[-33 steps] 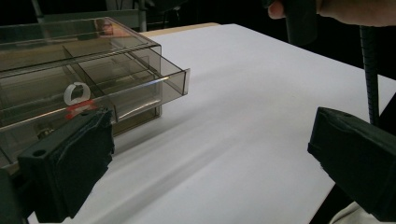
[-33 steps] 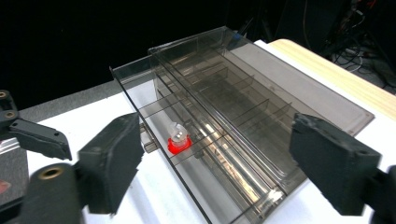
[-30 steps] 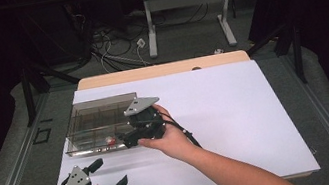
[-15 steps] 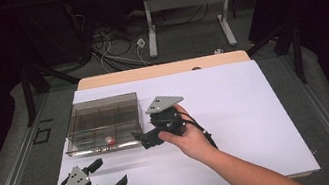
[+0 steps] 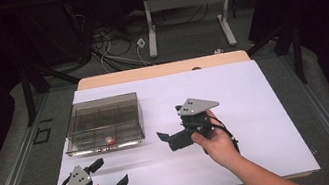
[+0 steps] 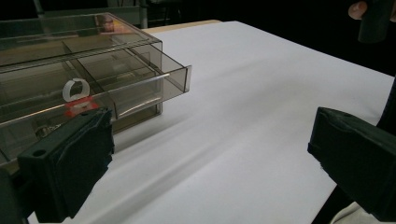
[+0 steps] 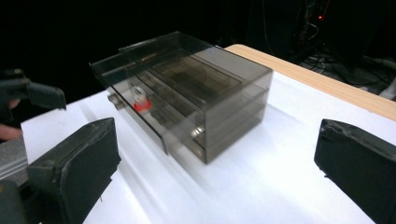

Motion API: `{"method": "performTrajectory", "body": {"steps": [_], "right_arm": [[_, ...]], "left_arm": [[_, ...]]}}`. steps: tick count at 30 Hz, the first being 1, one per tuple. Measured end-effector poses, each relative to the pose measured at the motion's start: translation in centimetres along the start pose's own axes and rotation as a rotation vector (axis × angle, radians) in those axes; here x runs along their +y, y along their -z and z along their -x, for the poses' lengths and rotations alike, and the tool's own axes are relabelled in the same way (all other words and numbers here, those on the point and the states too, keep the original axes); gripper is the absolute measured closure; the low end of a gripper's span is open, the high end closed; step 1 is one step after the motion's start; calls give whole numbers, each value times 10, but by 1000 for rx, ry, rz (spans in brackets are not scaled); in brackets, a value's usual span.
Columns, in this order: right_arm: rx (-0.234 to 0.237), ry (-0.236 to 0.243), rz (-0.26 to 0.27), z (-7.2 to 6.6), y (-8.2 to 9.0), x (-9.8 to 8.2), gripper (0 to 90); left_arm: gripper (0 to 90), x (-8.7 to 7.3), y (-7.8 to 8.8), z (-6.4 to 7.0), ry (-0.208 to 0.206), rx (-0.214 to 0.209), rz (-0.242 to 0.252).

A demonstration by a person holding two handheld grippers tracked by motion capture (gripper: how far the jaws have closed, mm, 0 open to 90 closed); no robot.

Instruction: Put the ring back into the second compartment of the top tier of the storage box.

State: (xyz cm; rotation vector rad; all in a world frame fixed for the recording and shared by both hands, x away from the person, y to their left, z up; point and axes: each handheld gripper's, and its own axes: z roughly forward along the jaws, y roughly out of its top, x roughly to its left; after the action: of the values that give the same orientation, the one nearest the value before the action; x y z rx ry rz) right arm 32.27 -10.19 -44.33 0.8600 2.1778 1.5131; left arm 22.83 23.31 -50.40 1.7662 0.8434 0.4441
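On the smooth white table (image 5: 256, 107), the left gripper (image 5: 108, 175) rests with its blocky black jaws spread and empty, the boxy smoked-plastic drawer chest (image 5: 104, 123) with a small red-and-white ring piece (image 5: 110, 141) sits left of centre, and the right gripper (image 5: 170, 139) hangs beside it, jaws just released wide, holding nothing.

Each hand carries a black tool with two blocky jaws whose pad faces look matte and slightly rough. The left tool (image 5: 108, 175) and right tool (image 5: 169, 134) each wear a grey three-cornered plate dotted with small dark screws. A black cable loops from each. The right forearm is bare, without a sleeve.
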Motion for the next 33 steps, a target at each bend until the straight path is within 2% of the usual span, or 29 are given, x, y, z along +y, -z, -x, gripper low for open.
{"method": "performTrajectory", "body": {"steps": [11,14,17,19,25,33], "right_arm": [[-59,19,-25,17,35,-33,0],[-85,-2,-32,25,50,-49,0],[-93,-5,-33,28,55,-55,0],[-117,-13,-39,34,63,-68,0],[-140,-25,-55,43,69,-83,0],[-203,-31,-85,58,78,-102,0]], "left_arm": [[1,0,-1,1,6,-2,-2],[1,0,-2,1,1,0,-5],[1,0,-2,1,0,1,-6],[1,0,-3,1,-1,2,-7],[1,-1,-3,1,-1,3,-10],[1,-1,-3,0,-3,5,-10]]}}
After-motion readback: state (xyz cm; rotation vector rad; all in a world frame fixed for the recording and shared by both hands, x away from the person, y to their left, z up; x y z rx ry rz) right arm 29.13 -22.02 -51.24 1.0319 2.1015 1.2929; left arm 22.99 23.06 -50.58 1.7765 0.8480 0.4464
